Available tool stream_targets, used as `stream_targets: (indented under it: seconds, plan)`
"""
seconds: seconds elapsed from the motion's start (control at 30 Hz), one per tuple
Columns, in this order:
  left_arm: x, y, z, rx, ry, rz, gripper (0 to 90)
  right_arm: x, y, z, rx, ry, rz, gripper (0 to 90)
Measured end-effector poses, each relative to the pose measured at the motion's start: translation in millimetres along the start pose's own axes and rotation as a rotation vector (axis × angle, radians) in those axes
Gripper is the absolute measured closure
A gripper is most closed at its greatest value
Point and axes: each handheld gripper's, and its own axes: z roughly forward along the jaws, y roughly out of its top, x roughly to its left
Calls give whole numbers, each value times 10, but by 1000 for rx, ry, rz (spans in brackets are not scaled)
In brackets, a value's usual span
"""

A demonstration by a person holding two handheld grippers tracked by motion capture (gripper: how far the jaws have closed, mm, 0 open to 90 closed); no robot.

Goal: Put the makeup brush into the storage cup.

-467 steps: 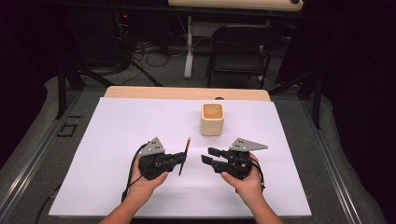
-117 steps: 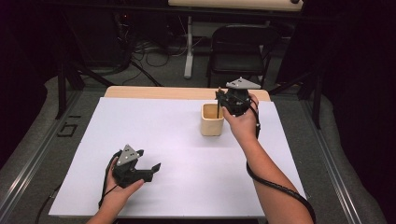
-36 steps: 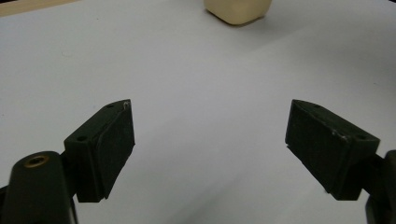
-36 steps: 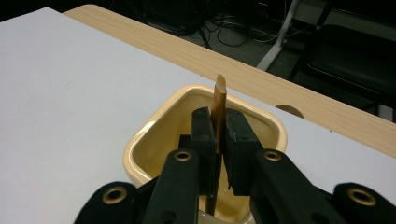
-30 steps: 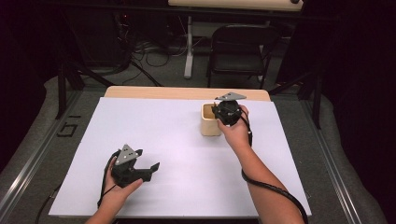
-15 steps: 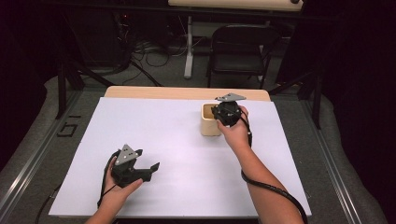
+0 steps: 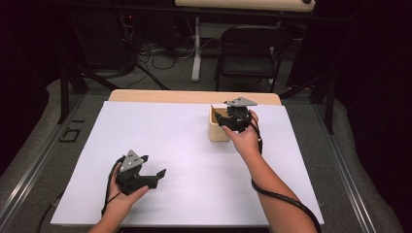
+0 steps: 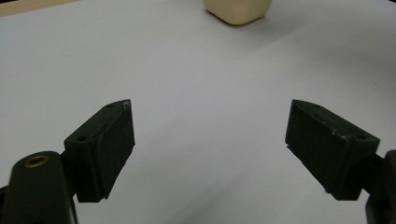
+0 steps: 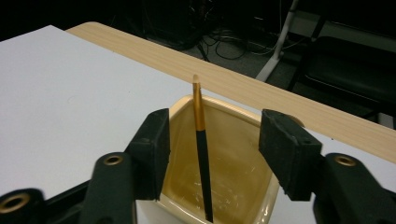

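Dark room, black chair (image 7: 250,53), grey floor (image 7: 39,145)

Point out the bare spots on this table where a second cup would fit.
The white sheet is bare from its left edge to the cream cup, and between the left tongs and that cup. It is crowded only at the cup, where the right tongs flank the brush.

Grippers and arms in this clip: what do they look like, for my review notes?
Both are black handheld tools. The left claw and right claw each carry a grey three-cornered plate on top and trail a black cable. Up close, the blocky jaws have flat pads, small screw holes and brass-coloured eyelets at the arm pivots. The forearms are bare, with no sleeves or gloves in view.
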Motion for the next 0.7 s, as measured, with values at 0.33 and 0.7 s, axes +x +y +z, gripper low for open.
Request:
stream_targets:
  seconds: [0.33, 0.7]
  plan:
    - [1, 2, -5, -3, 3, 1, 160, 53, -52, -75, -5, -2, 7, 381]
    - [5, -1, -1, 0, 4, 0, 160, 128, -159, -180, -12, 17, -10, 381]
